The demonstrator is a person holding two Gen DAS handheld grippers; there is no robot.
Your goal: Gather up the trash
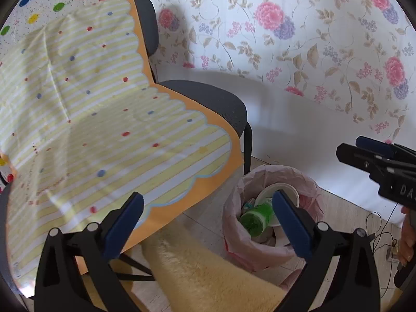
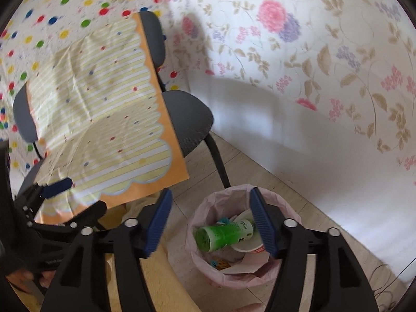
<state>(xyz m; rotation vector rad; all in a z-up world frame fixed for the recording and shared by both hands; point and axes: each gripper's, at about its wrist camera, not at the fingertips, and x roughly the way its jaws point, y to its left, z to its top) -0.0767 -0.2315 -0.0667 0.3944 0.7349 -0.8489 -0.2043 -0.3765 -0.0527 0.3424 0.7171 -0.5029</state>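
Trash lies in the lined bin; both pairs of fingers are spread wide and empty above it.

A green bottle is seen lying on its side inside the bin, touching a white paper cup, below and between the fingers of the right gripper, which grip nothing. The left gripper is held open too, with nothing between its fingers, the bin just beside its right finger. A grey chair draped with a striped yellow sheet stands near the bin on the floor, against flowered wallpaper.
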